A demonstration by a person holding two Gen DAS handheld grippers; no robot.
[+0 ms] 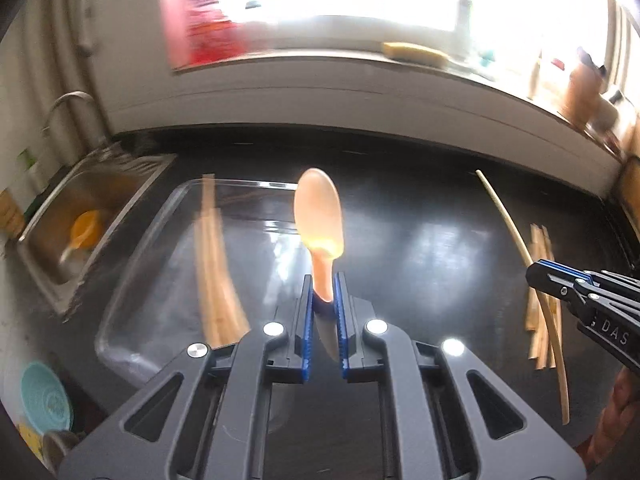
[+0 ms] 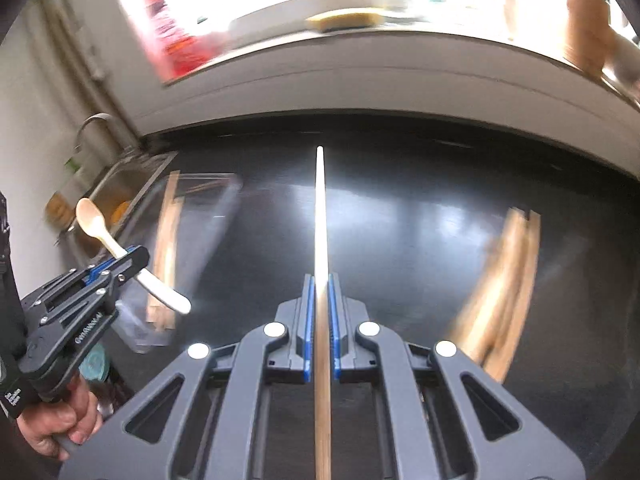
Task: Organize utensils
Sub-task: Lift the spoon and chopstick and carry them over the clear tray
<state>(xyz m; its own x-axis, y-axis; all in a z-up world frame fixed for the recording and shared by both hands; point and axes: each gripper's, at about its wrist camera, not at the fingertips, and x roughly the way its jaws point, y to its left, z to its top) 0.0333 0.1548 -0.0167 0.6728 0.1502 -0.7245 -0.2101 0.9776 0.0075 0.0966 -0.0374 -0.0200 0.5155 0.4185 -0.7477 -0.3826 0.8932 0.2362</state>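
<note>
We carry 2 utensils: left gripper (image 1: 324,300) clenched on spoon (image 1: 319,216) by its neck, above the clear tray (image 1: 132,280); right gripper (image 2: 320,304) clenched on chopstick (image 2: 321,216) mid-shaft, over the table (image 2: 420,240). Tray likely receives both; more sticks (image 1: 540,300) wait right.

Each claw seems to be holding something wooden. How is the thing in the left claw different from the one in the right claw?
The left claw holds a spoon with a broad oval bowl; the right claw holds a chopstick, a thin straight stick with no bowl. The spoon is short, the chopstick far longer, running back past its claw. Both look like pale wood, and each is clamped between closed jaws above the dark counter.
</note>
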